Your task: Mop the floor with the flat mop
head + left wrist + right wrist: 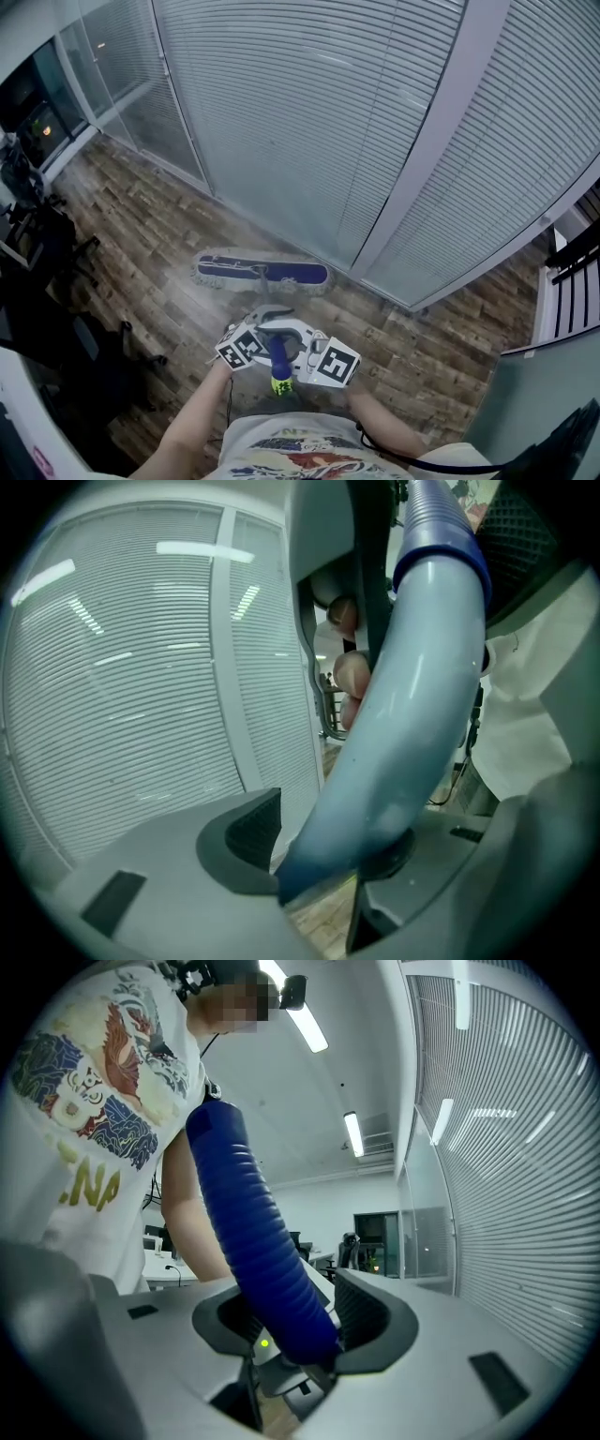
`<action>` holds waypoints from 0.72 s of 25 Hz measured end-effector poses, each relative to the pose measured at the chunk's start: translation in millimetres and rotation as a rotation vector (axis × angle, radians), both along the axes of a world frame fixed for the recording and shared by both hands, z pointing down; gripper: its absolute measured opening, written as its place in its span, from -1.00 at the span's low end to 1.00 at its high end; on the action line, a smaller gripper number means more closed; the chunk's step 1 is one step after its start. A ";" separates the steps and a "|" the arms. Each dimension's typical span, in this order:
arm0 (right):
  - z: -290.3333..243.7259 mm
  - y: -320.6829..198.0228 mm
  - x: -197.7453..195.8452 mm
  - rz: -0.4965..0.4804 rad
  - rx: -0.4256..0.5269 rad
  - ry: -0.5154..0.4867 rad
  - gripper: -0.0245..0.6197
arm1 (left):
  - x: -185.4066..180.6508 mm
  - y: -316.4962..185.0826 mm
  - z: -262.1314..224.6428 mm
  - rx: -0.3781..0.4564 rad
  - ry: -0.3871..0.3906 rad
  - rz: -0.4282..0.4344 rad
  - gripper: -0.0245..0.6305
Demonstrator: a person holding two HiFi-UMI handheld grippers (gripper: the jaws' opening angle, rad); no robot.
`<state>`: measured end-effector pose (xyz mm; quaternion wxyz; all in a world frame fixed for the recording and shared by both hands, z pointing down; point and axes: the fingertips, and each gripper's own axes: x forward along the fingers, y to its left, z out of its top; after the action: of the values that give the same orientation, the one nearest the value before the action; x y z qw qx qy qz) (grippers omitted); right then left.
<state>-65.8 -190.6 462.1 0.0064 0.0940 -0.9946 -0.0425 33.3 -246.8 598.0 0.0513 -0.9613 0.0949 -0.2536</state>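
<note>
One flat mop (262,273): long narrow blue pad with a fuzzy pale fringe, lying flat mid-frame on the wood-plank floor (159,234), just beside the slatted blinds (300,112). One handle (278,354), bottom centre: smooth pale-blue tube (412,714), ribbed dark-blue sleeve (253,1241), yellow-green tip. Two grippers, grey plastic with ribbed black pads. Left gripper (328,855) is closed on the tube, pads (248,832) snug on either side. Right gripper (286,1330) is closed on the sleeve, pads (361,1321) touching it.
</note>
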 end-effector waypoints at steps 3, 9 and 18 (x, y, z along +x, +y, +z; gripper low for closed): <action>0.5 24.6 14.6 -0.010 0.000 -0.007 -0.32 | 12.2 20.4 1.2 0.006 -0.002 -0.039 -0.48; 1.0 80.3 54.8 -0.049 0.006 -0.018 -0.32 | 47.9 71.9 2.8 0.001 -0.007 -0.093 -0.48; 4.8 219.2 102.8 -0.184 -0.004 0.000 -0.31 | 91.1 201.1 5.9 -0.016 -0.005 -0.190 -0.48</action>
<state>37.0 28.6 466.8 0.0026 0.0024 -0.9991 -0.0411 124.4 -45.7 603.9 0.0194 -0.9477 0.1835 -0.2603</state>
